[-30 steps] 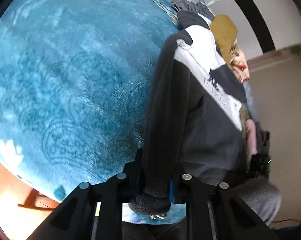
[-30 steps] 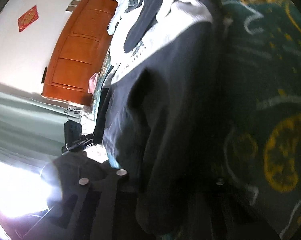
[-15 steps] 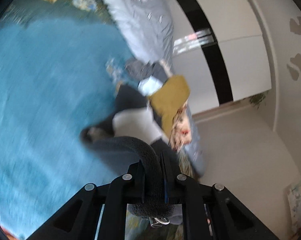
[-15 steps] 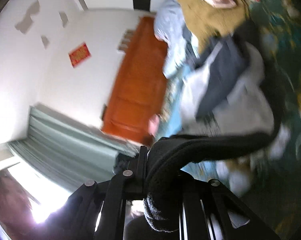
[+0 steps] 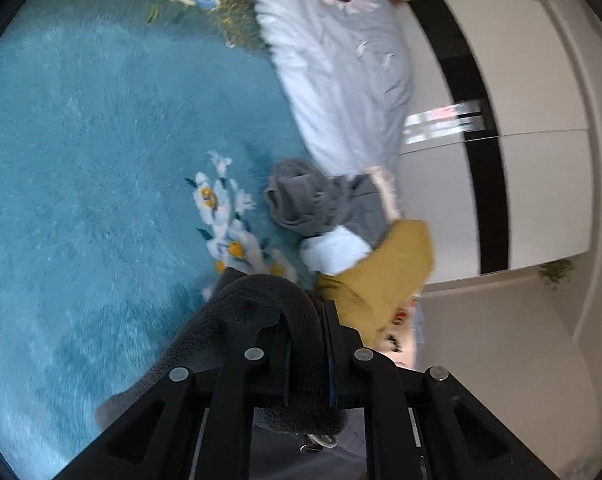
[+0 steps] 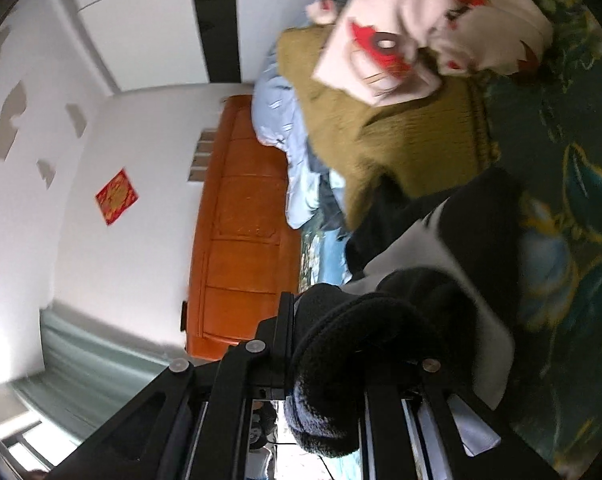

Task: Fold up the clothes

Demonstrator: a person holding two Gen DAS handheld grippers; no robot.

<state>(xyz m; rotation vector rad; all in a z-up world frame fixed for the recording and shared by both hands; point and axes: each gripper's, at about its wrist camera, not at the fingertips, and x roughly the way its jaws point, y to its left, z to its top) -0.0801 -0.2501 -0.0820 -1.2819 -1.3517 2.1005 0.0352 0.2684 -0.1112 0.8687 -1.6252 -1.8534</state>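
Observation:
A dark grey and white fleece sweatshirt is held by both grippers. My left gripper is shut on its dark ribbed hem, which bulges over the jaws above the blue bedspread. My right gripper is shut on another part of the dark hem; the white and black body of the sweatshirt hangs folded past the jaws. The rest of the garment is hidden under the grippers.
A pile of clothes lies ahead: a mustard sweater, a grey garment, a cream and red piece. A pale blue quilt lies beyond. An orange wooden headboard and white walls stand behind.
Both grippers have swung the sweatshirt's hem up and forward toward the clothes pile. The garment, spread long before them a second ago, is now doubled over under the jaws.

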